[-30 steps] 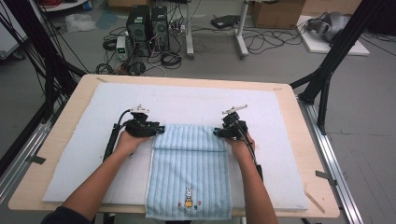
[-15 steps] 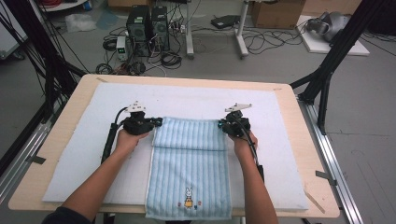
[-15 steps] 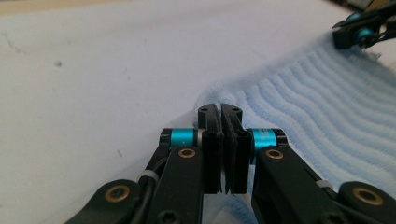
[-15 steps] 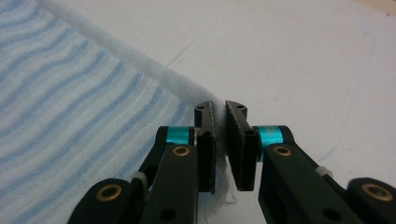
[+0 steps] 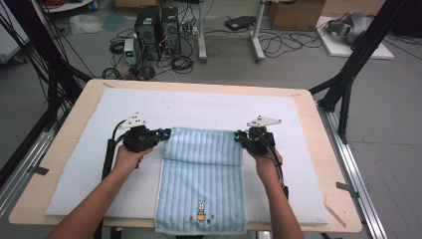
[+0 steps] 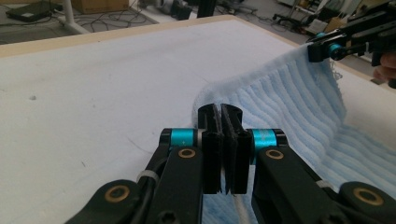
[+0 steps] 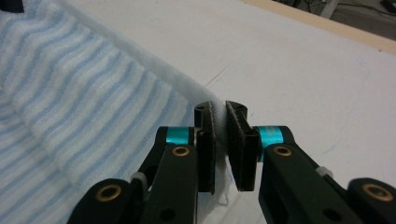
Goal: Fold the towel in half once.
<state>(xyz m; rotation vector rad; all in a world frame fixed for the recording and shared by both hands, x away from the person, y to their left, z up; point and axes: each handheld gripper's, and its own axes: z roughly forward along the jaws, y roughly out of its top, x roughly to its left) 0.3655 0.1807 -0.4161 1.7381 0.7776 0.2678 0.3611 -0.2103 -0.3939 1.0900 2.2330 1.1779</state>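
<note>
Towel (image 5: 201, 186) lies on the tabletop (image 5: 74, 124); we see our left gripper (image 5: 163, 133) and right gripper (image 5: 240, 135) pinching its far corners, now lifted higher than before. Its rabbit picture has no readable writing.

Two hand-held black two-jaw grippers, bare forearms, no sleeves visible.

The black left gripper (image 5: 166, 132) and black right gripper (image 5: 238, 135) look identical: matte black linkage arms, a cyan anodised collar on each side of the jaws, brass-coloured pivot bushings, flat black rubbery pads (image 6: 212, 140) with a rough, worn face. White zip ties sit on the linkages close to the camera in both gripper views. Each unit carries a light grey three-cornered plate (image 5: 134, 120) on top, with small dark holes. A black cable (image 5: 107, 158) trails from the left unit along the forearm; a similar one runs back along the right forearm toward the near table edge.
</note>
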